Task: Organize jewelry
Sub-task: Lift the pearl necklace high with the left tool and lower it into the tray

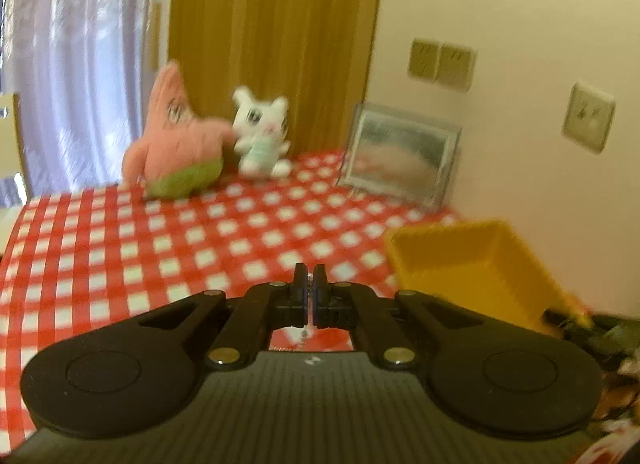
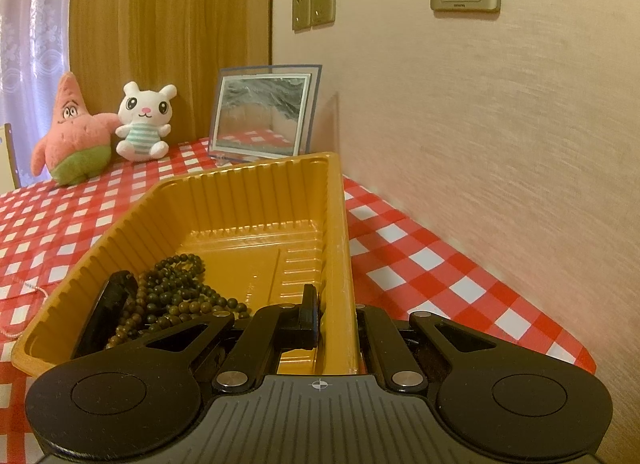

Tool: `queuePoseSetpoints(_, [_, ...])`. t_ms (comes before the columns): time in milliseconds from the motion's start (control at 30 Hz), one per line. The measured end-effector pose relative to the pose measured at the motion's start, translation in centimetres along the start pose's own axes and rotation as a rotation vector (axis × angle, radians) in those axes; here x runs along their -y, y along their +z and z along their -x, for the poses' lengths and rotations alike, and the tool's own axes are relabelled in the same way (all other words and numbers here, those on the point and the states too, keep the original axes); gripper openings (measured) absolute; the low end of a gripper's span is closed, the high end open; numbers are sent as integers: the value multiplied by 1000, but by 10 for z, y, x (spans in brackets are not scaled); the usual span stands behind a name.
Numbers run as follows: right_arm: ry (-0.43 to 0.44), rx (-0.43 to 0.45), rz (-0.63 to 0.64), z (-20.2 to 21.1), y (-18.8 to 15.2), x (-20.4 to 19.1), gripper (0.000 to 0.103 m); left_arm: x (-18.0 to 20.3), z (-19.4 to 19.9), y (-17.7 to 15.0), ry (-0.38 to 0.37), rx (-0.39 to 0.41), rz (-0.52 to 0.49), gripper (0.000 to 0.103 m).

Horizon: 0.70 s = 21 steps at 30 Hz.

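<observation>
A yellow plastic tray (image 2: pixel 256 192) stands on the red-checked tablecloth; it also shows at the right of the left wrist view (image 1: pixel 480 264). Brown bead strings (image 2: pixel 172 292) and a black bangle (image 2: pixel 108 304) lie inside it. My right gripper (image 2: pixel 336 316) is shut on the tray's right wall, one finger inside and one outside. My left gripper (image 1: pixel 309 284) is shut on a thin silvery chain (image 1: pixel 306 330) that hangs below its fingertips, held above the table left of the tray. A thin pink cord (image 2: pixel 28 292) lies on the cloth left of the tray.
A pink star plush (image 2: pixel 74 132) and a white bunny plush (image 2: pixel 144 120) sit at the table's back by a wooden door. A framed picture (image 2: pixel 264 116) leans against the wall behind the tray. The wall runs close along the table's right edge.
</observation>
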State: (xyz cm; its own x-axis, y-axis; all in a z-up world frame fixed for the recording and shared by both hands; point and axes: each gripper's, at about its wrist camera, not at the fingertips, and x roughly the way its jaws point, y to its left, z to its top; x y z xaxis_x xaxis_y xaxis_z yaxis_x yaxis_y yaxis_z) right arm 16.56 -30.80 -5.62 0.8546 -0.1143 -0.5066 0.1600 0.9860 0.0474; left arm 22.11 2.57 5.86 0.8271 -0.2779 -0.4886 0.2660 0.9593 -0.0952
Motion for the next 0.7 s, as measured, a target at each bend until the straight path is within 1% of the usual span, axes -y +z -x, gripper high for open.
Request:
queuePoseSetpoints(233, [0,-1,0,-1,0,0,4,27,27,38,-85,104,-33,1])
queuePoseSetpoints(400, [1,-2,-4,-2,-1,1,4,48,36,62,-145,159,-55,1])
queuePoseSetpoints(600, [3,-5,-15,-2,-3,1,4,85,44,83,-264,223,-79,1])
queuePoseSetpoints(700, [5,-4,-14,-2,-2,2,4,101,37,86,-318,226,-78,1])
